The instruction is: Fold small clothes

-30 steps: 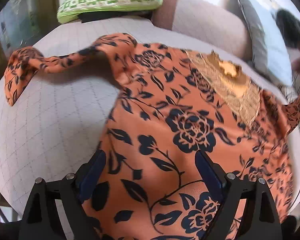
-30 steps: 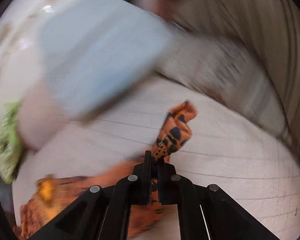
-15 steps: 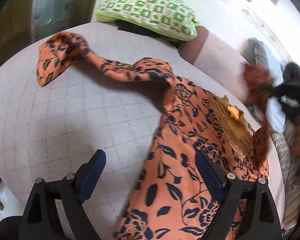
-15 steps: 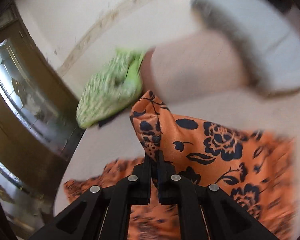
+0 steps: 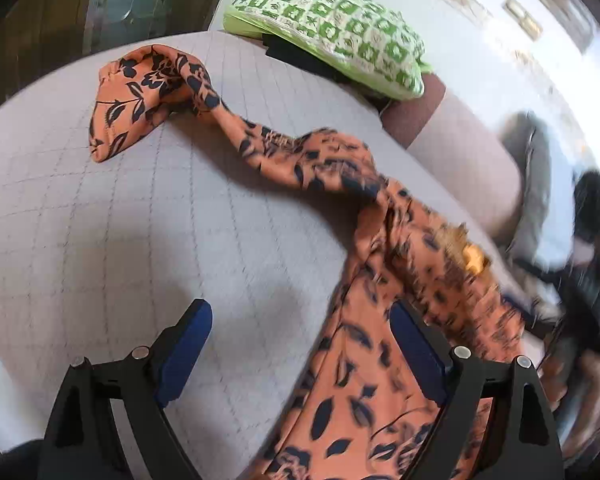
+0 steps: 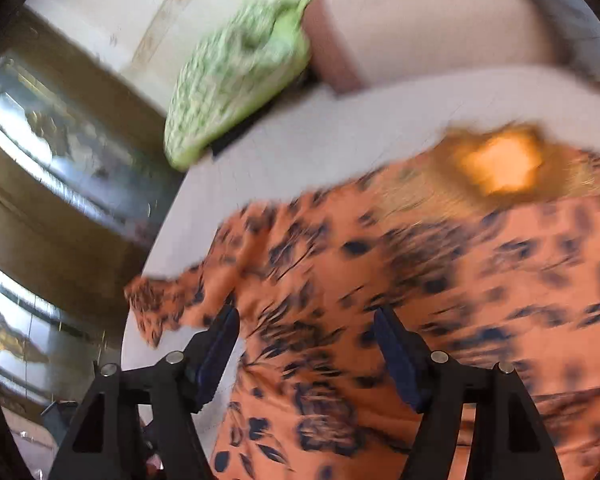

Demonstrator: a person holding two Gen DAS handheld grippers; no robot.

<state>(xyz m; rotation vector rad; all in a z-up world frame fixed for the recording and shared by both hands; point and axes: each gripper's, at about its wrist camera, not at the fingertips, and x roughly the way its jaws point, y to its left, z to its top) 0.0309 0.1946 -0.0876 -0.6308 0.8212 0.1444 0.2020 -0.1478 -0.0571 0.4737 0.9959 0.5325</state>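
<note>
Left wrist view: low over the quilted bed (image 5: 100, 248), looking across toward the green pillow (image 5: 332, 36). Right wrist view: closer, tilted down onto the orange floral garment (image 6: 420, 280). Shared by both: garment, pillow, bed.

Left gripper (image 5: 300, 344) jaws spread apart over the quilted surface (image 5: 120, 248); orange floral garment (image 5: 364, 360) passes between them, sleeve extending ahead-left.

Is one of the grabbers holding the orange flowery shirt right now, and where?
No. The left gripper and right gripper are both open above the orange shirt, gripping nothing.
</note>
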